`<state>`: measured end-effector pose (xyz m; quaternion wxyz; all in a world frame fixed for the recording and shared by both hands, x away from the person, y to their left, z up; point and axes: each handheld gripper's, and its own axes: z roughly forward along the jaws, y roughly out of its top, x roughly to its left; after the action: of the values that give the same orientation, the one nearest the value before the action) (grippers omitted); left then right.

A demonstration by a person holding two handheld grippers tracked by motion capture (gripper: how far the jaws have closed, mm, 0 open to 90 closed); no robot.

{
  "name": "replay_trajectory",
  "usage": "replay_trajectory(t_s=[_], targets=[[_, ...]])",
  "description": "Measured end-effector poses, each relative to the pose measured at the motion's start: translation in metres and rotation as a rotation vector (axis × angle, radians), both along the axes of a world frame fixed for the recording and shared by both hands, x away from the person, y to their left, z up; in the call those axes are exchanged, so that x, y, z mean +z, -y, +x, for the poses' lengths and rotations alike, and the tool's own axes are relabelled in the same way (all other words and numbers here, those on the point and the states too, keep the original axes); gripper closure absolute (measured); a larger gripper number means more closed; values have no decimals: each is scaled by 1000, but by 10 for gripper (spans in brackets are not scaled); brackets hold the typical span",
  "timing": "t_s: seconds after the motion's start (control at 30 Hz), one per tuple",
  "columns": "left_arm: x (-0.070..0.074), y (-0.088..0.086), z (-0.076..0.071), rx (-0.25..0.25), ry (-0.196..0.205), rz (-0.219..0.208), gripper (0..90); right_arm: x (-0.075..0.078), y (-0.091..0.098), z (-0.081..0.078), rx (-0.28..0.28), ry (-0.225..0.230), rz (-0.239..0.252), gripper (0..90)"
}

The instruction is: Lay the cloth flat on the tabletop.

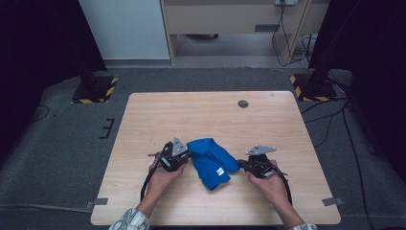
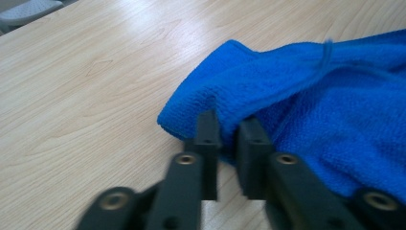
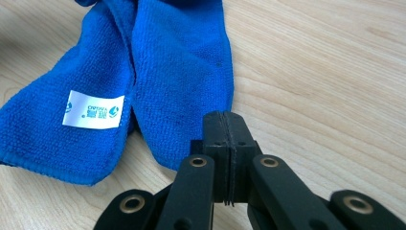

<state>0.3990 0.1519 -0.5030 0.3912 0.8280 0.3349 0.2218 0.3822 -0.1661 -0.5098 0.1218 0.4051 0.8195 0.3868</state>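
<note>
While both grippers (image 1: 187, 155) (image 1: 241, 165) pinch its sides, the blue cloth (image 1: 210, 160) lies lengthwise toward the person.

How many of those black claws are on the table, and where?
2. The left claw sits at the blue microfiber cloth's left edge, pinching its hem. The right claw sits at the cloth's right edge, shut, with no cloth visibly between its jaws.
</note>
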Motion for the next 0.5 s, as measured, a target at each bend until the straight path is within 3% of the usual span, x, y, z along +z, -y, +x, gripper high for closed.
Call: replay_trajectory(t_s=[0.13, 0.27, 0.5], targets=[[7, -10, -2, 25, -35, -52, 878, 3, 5, 2, -11, 3, 1, 898], [6, -26, -6, 58, -67, -74, 877, 9, 16, 6, -37, 18, -7, 899], [1, -42, -8, 77, -109, -48, 876, 8, 31, 21, -77, 30, -52, 899]])
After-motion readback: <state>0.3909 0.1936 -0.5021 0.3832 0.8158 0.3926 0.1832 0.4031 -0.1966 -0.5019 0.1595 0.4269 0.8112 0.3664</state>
